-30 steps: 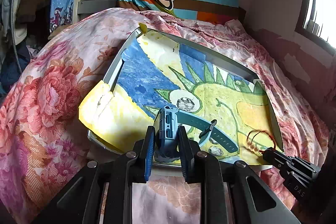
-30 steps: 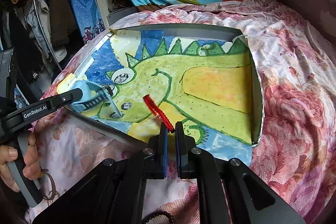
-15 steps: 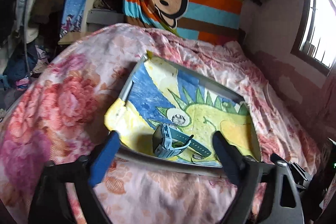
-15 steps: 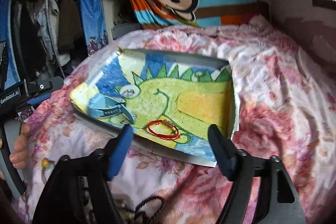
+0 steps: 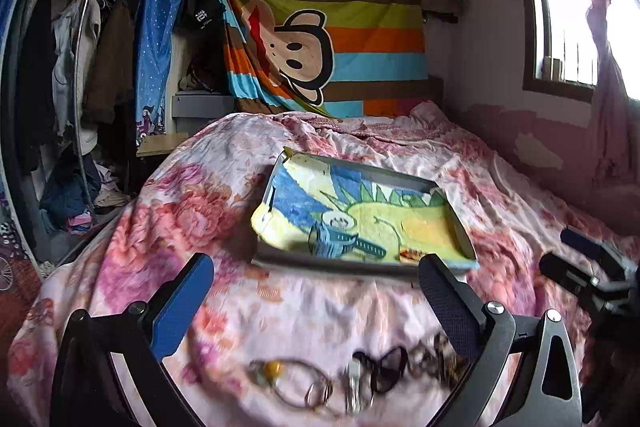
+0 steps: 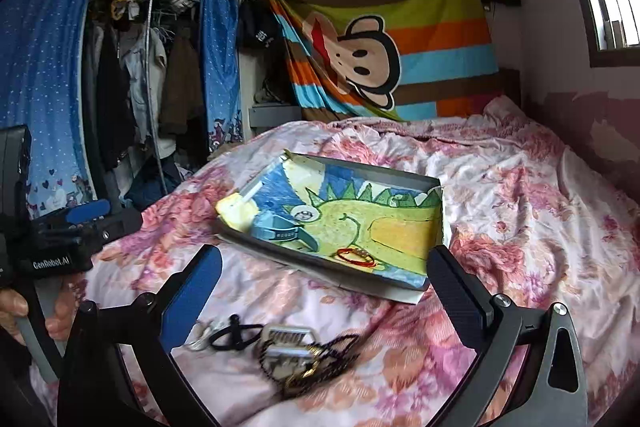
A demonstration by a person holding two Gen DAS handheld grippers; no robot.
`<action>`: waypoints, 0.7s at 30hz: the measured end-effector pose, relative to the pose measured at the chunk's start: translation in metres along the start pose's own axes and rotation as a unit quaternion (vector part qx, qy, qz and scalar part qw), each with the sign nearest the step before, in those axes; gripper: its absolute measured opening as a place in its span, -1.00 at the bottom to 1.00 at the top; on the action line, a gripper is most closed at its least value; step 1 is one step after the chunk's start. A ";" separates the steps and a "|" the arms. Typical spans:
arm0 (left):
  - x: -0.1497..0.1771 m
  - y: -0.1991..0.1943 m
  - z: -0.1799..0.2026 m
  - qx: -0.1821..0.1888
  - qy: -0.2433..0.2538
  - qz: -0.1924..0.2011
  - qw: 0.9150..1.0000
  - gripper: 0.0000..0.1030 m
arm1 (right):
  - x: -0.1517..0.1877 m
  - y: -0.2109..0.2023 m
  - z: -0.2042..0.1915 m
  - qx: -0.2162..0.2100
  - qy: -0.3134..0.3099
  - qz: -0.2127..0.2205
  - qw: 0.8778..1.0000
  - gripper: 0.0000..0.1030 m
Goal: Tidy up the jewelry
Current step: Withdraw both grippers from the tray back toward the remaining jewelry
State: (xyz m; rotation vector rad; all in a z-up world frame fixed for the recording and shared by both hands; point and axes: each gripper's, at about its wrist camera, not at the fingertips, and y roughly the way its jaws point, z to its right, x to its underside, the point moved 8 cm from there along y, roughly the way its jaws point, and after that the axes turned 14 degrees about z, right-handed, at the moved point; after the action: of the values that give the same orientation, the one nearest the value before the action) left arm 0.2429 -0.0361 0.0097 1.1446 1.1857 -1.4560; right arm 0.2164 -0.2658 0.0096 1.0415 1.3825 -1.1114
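Note:
A grey tray [image 5: 332, 265] lined with a dinosaur drawing lies on the floral bedspread. A blue watch [image 5: 340, 243] and a red cord bracelet [image 5: 412, 254] rest in its near part, free of any grip. My left gripper [image 5: 316, 303] hangs back from the tray, its jaws opening wide with nothing between them. In the right wrist view the watch [image 6: 280, 227] and the bracelet [image 6: 356, 255] lie inside the tray [image 6: 380, 173]. My right gripper [image 6: 324, 291] is also opening and empty. Loose jewelry [image 6: 280, 347] lies on the cover below it, blurred in the left wrist view [image 5: 352, 375].
The floral bedspread [image 5: 500, 195] covers the whole bed. A clothes rail with hanging garments [image 6: 132, 75] stands at the left, a striped monkey cloth [image 5: 320, 39] hangs behind, and a window [image 5: 568, 27] is at the right. A hand [image 6: 12, 311] holds the left gripper's handle.
Both grippers have opened, leaving the watch and the red bracelet in the tray. Both have drawn back and upward, so the tray looks smaller and the loose jewelry has come into view.

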 end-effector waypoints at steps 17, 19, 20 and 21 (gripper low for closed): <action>0.047 -0.090 -0.020 -0.007 0.018 -0.058 0.998 0.99 | 0.048 -0.089 -0.018 0.019 0.009 -0.064 0.998 0.96; 0.057 -0.094 -0.020 -0.008 0.019 -0.077 0.997 0.99 | 0.056 -0.087 -0.016 0.021 0.013 -0.079 0.997 0.96; 0.061 -0.094 -0.020 -0.008 0.020 -0.086 0.996 0.99 | 0.061 -0.086 -0.015 0.019 0.019 -0.089 0.996 0.96; 0.066 -0.095 -0.020 -0.006 0.019 -0.097 0.995 0.99 | 0.064 -0.084 -0.015 0.017 0.023 -0.096 0.995 0.96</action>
State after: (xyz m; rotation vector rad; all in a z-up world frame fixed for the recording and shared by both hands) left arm 0.1416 -0.0100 -0.0438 1.0765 1.3621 -1.5748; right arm 0.1254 -0.2660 -0.0465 0.9794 1.5292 -1.2618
